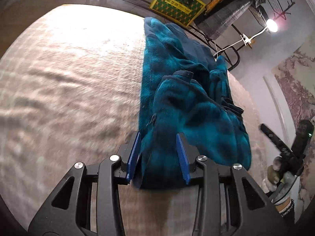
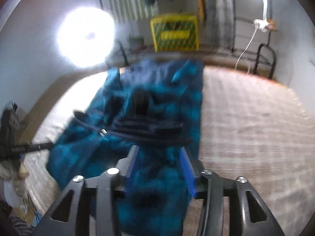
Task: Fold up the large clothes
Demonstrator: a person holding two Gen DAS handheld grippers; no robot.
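A large teal and navy checked fleece garment (image 1: pixel 177 90) lies bunched on a beige bedspread (image 1: pixel 69 78). My left gripper (image 1: pixel 158 137) has its blue-padded jaws around a thick fold at the garment's near end. In the right wrist view the same garment (image 2: pixel 157 98) shows blurred, with dark trim bands across it. My right gripper (image 2: pixel 159 153) holds another thick bunch of the fleece between its blue pads (image 2: pixel 187 167). The right gripper also shows at the right edge of the left wrist view (image 1: pixel 285 145).
A yellow and green box (image 1: pixel 177 2) and a dark metal rack (image 1: pixel 232 45) stand past the bed's far edge. A bright lamp (image 1: pixel 271 25) with a white cable hangs at the right. A wall with patterned paper (image 1: pixel 295 82) is at the right.
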